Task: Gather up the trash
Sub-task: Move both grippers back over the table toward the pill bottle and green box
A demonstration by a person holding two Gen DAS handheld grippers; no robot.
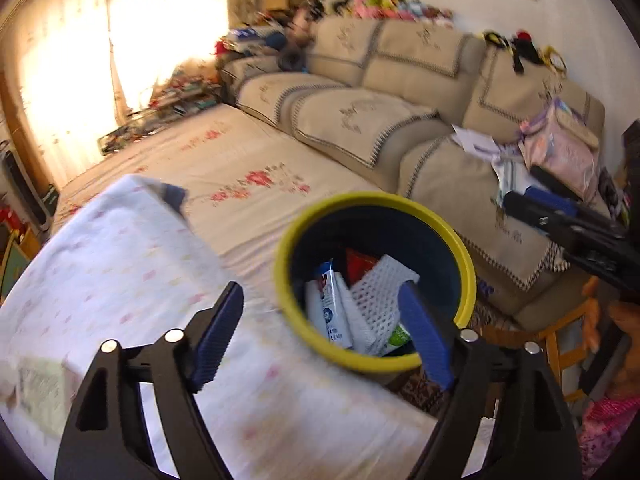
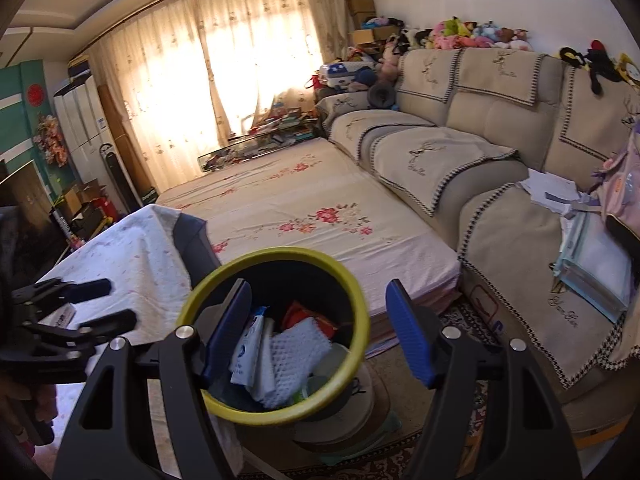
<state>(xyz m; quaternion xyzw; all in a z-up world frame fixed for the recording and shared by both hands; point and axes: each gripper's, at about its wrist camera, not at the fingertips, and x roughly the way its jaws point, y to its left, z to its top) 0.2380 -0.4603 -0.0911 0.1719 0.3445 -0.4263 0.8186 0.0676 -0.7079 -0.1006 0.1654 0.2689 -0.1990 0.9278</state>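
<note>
A dark bin with a yellow rim [image 1: 470,280] stands beside the cloth-covered table [image 1: 132,264]. It holds a white foam net [image 1: 380,296], a white-and-blue carton [image 1: 330,312] and a red wrapper [image 1: 360,264]. My left gripper [image 1: 322,336] is open and empty, hovering over the bin's near side and the table edge. The right gripper [image 1: 532,200] shows at the right, open. In the right wrist view the bin [image 2: 360,320] sits below my open, empty right gripper [image 2: 318,332]; the foam net [image 2: 296,356] and carton [image 2: 248,348] lie inside. The left gripper [image 2: 108,304] shows at the left.
A pale paper item [image 1: 40,392] lies on the table at the lower left. A flowered bed [image 2: 304,208] and a beige sofa [image 2: 460,152] with papers and a pink bag [image 1: 560,152] stand behind. A patterned rug [image 2: 460,432] covers the floor.
</note>
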